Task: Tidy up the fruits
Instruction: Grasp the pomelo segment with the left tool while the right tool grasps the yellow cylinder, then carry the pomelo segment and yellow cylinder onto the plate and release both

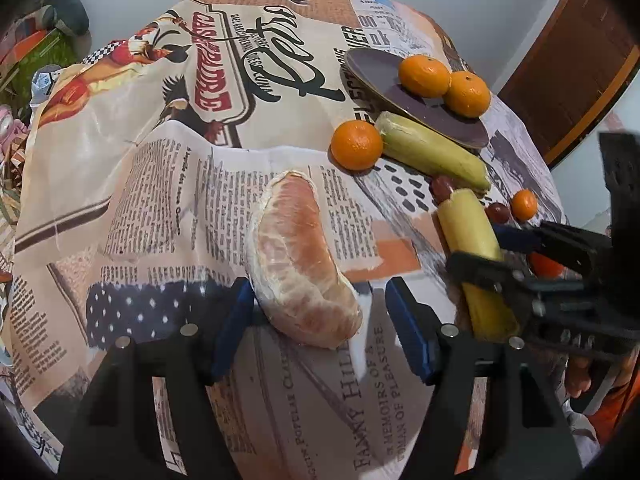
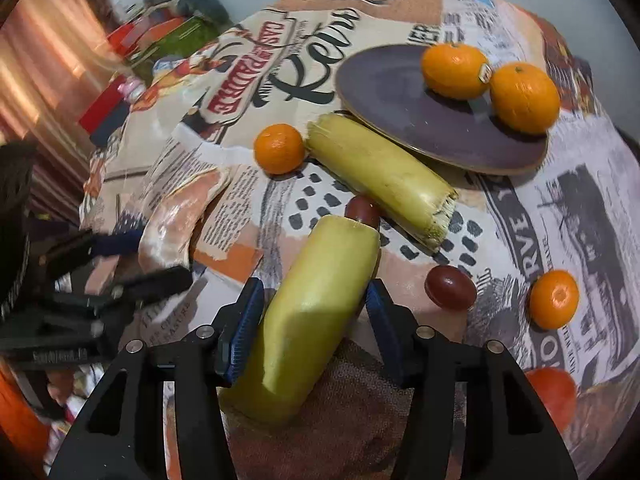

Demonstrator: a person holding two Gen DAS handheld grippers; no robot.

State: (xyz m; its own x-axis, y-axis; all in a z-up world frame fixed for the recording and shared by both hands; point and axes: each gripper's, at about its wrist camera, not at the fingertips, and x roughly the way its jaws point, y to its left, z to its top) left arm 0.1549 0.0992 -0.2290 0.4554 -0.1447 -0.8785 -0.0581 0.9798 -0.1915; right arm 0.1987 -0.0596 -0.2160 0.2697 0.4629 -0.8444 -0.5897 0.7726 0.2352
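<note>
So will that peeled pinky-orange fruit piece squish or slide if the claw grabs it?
Probably squishy: the peeled segment shows only a thin, wrinkled membrane, so a hard squeeze could burst it. It looks moist and glossy, so it may slip on the left claw pads. Its curved wedge shape lies flat on the tablecloth, so it likely won't roll.

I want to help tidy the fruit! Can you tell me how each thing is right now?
Left gripper: open, around the pomelo piece lying on the cloth.
Right gripper: shut on a banana piece.
Other banana piece: on the cloth, one end under the plate's edge.
Plate: holds two oranges.
Grapes: loose on the cloth.
</note>
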